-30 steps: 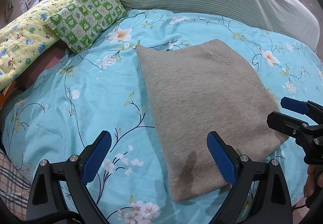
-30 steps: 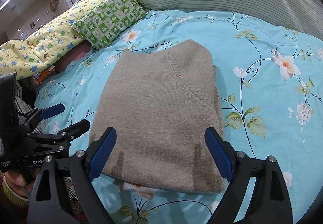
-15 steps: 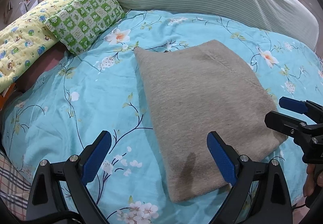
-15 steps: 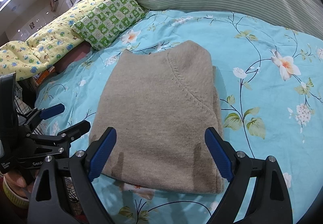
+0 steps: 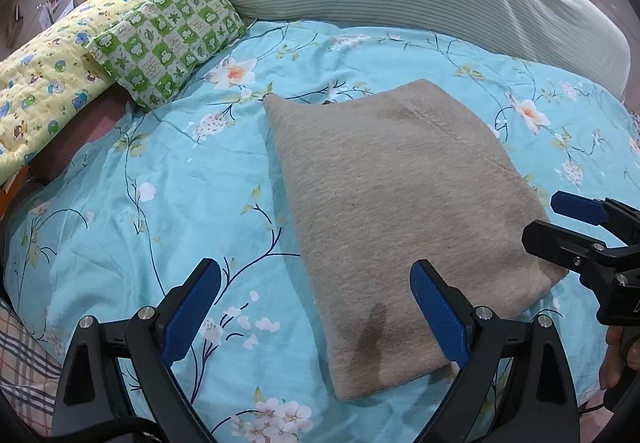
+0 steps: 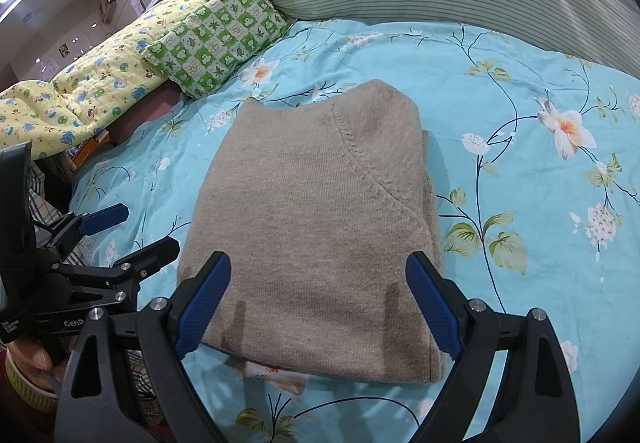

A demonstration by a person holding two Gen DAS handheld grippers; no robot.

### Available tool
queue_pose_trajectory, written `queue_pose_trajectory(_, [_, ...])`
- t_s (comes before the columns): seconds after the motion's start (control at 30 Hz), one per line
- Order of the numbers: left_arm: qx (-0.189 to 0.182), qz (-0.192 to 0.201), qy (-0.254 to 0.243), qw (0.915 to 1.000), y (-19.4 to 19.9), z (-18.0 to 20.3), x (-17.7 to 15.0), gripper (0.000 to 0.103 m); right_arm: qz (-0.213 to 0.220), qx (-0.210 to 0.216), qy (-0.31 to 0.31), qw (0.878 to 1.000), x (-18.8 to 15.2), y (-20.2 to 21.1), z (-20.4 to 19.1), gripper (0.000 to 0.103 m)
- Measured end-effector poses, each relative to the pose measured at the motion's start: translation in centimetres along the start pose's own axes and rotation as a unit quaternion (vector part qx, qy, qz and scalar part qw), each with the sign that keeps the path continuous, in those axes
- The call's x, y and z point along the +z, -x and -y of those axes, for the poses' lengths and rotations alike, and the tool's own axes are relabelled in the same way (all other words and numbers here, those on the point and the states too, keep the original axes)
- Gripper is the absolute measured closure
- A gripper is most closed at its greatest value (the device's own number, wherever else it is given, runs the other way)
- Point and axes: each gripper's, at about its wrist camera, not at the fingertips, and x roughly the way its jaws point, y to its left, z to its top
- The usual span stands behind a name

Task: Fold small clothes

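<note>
Folded beige knitted sweater [image 6: 316, 227] lying flat on turquoise floral bed cover [image 5: 160, 195], near green checked pillow [image 5: 168, 51]. Left gripper [image 5: 316, 315] and right gripper [image 6: 318, 303] above near edge, jaws wide, holding nothing.

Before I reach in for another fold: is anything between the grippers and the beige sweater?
Nothing visible. The folded sweater lies bare on the floral bedspread, with the right gripper open over its near edge and the left gripper open at its left side.
</note>
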Motion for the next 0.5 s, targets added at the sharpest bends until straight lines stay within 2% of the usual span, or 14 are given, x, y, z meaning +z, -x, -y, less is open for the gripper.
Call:
queue_pose_trajectory(0.2, [0.005,0.007,-0.002,1.0,0.11,0.03,0.13,0.007,0.0,0.0,0.0,1.0,-0.01,0.05,-0.07,0.014])
queue_pose_trajectory(0.5, [-0.003,-0.004,-0.001,1.0,-0.42,0.05,0.33,0.007,-0.001,0.001,-0.004,1.0,0.21,0.08,0.26,0.014])
